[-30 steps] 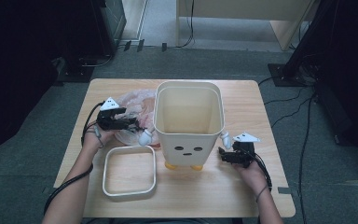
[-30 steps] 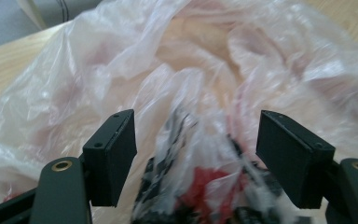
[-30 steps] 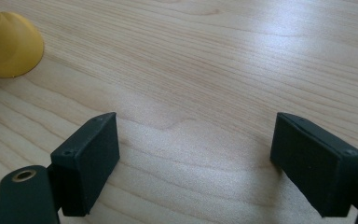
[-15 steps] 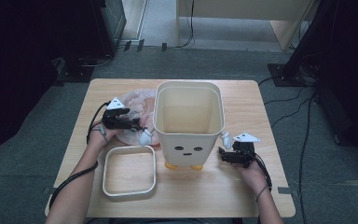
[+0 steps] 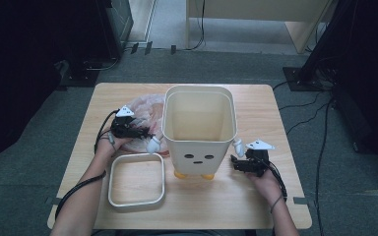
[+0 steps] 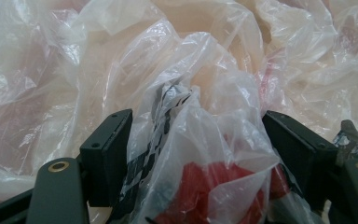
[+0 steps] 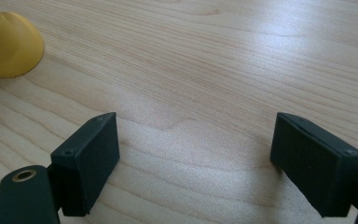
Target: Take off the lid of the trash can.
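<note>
Since the earlier frames the left gripper [image 5: 137, 132] has sunk a little toward the table and now sits low against the crumpled plastic bag [image 5: 145, 115], while the right gripper [image 5: 240, 163] has kept its place. Nearest the person, the white square ring [image 5: 112, 183], apparently the bin's loose rim, lies flat on the wooden table [image 5: 226, 206] just ahead of the left forearm. To the right, the right gripper rests low over bare wood beside the bin's yellow foot [image 7: 10, 43]; its jaws stand wide apart with nothing between them. Farther in, the left gripper view shows a fold of the thin bag [image 6: 200, 140], with red and black print, rising between the two jaws; the jaws are spread wide, and the film seems to lie against both pads, though whether they pinch it firmly cannot be told. Behind this, the bag lies bunched on the table at the left of the cream bin [image 5: 199, 128], touching or nearly touching its wall. The bin stands upright at the table's middle, empty, with a small face on its front. Judged from this arrangement, the descent has brought the left gripper into the bag for a pick-up; closing on the fold would be the next requirement before the bag can be lifted toward the bin's open mouth.
</note>
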Available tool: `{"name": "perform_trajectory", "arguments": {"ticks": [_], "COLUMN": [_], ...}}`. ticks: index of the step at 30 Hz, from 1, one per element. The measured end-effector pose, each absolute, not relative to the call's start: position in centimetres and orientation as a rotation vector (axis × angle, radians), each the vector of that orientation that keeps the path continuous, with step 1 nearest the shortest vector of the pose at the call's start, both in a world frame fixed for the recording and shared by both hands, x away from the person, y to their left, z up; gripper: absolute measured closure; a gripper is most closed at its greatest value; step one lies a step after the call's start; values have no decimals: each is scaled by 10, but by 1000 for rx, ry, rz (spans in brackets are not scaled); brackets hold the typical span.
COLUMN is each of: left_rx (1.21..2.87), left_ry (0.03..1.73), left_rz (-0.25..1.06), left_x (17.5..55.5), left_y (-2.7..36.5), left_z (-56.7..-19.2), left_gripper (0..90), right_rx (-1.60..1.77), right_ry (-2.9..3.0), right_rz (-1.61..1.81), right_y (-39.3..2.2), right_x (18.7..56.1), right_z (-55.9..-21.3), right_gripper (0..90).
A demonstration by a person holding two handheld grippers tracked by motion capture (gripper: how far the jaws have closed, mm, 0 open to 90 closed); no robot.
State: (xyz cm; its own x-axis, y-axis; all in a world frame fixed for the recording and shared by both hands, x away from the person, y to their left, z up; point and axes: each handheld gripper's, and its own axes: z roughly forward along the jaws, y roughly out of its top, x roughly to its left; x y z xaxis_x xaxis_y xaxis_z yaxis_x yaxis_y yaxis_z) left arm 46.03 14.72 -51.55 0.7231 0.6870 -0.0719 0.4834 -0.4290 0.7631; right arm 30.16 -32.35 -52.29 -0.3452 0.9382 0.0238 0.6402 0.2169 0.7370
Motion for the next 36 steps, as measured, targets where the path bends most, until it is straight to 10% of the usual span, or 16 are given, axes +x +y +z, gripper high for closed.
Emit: {"name": "perform_trajectory", "arguments": {"ticks": [10,21,36], "left_rx": [2130,2112,1976], "left_ry": [903,913,1053], "left_rz": [335,380,194], "left_x": [461,453,455], "left_y": [146,157,175], "left_z": [-516,-515,-474], "left_gripper": [267,825,873], "right_rx": [1459,1460,1451], "right_ry": [2069,2069,2073], "right_rz": [929,929,932], "right_y": [-323,-323,-323], "right_x": [301,301,300], "right_z": [-523,-523,-523], "right_gripper": [152,152,153]}}
